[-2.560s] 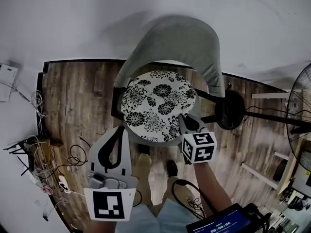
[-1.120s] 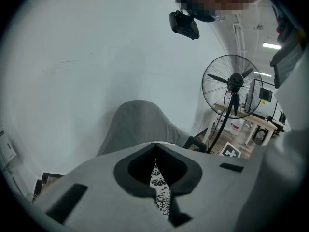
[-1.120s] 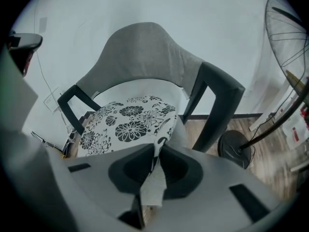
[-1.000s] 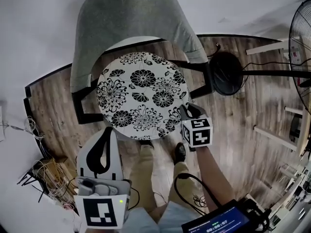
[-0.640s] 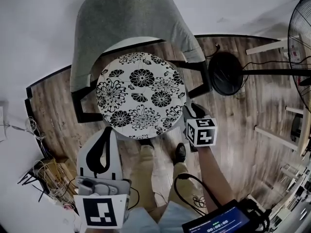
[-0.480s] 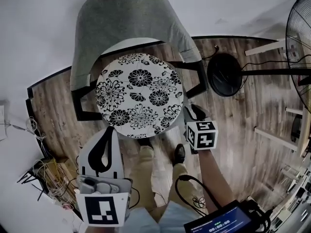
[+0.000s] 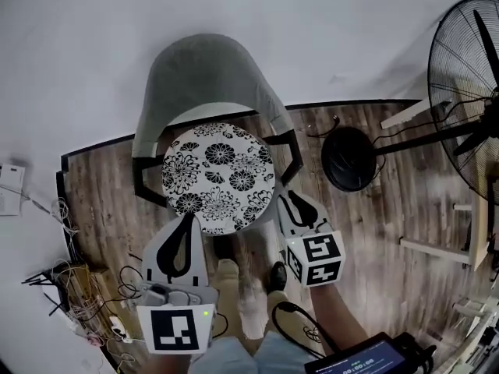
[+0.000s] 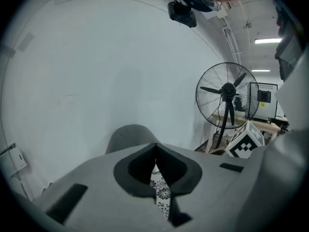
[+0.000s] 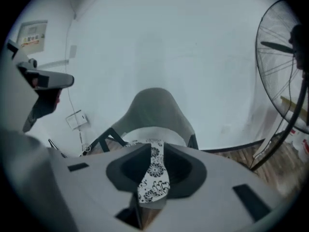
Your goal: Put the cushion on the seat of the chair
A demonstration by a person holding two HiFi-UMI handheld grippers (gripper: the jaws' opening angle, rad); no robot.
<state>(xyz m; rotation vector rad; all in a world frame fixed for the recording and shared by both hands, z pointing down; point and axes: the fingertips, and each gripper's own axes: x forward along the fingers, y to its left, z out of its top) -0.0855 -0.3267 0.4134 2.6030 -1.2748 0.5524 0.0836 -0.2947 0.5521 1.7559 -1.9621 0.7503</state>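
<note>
The round cushion (image 7: pixel 218 176), white with black flowers, lies flat on the seat of the grey shell chair (image 7: pixel 204 72). Both grippers hang in front of the chair, short of the cushion's near edge and touching nothing. My left gripper (image 7: pixel 188 218) is shut, its tips meeting, and empty. In the left gripper view (image 8: pixel 155 149) a sliver of the cushion (image 8: pixel 161 192) shows past the jaws. My right gripper (image 7: pixel 287 196) stands apart at the cushion's near right; its jaws are closing with nothing between them. In the right gripper view (image 9: pixel 155 146) the cushion (image 9: pixel 154 175) and chair (image 9: pixel 154 110) lie beyond.
A large standing fan (image 7: pixel 468 61) with a round black base (image 7: pixel 348 159) stands right of the chair. Loose cables (image 7: pixel 70 287) lie on the wood floor at left, near a wall socket (image 7: pixel 12 189). The person's feet (image 7: pixel 277 275) are just below the chair.
The right gripper has come off the cushion's near-right edge. Both grippers have risen and drawn back from the chair, which now looks smaller. The cushion stays on the seat.
</note>
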